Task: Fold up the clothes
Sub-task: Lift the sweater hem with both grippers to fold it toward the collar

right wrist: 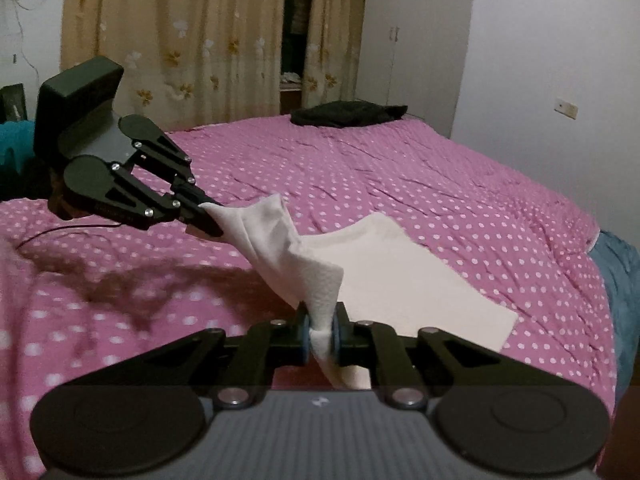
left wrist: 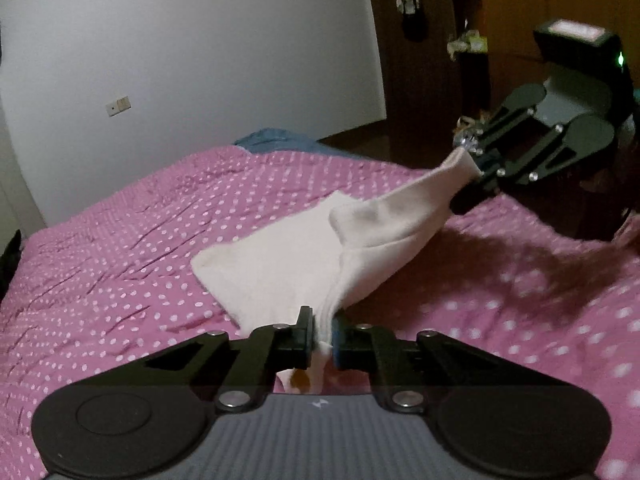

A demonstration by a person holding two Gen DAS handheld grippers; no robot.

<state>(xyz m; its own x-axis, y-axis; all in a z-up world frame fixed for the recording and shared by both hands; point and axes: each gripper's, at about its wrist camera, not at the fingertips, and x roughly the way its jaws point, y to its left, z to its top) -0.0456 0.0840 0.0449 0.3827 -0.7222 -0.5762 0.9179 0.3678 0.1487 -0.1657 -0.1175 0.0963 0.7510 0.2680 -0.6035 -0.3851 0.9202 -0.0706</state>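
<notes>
A white garment [left wrist: 280, 256] lies partly on the pink dotted bedspread [left wrist: 100, 248], with its near edge lifted off the bed. My left gripper [left wrist: 323, 334] is shut on one corner of that edge. My right gripper [left wrist: 474, 168] pinches the other corner, up at the right. In the right wrist view the white garment [right wrist: 400, 276] stretches from my right gripper [right wrist: 320, 334], shut on bunched cloth, to my left gripper [right wrist: 208, 210] at the left. The lifted edge sags between both grippers; the far part rests flat.
A black garment [right wrist: 348, 114] lies at the far end of the bedspread [right wrist: 440, 184]. Blue cloth [left wrist: 280, 142] sits at a far bed edge, and blue cloth [right wrist: 618, 280] hangs off the right side. Curtains [right wrist: 172, 40], a white wardrobe [right wrist: 416, 40] and walls surround the bed.
</notes>
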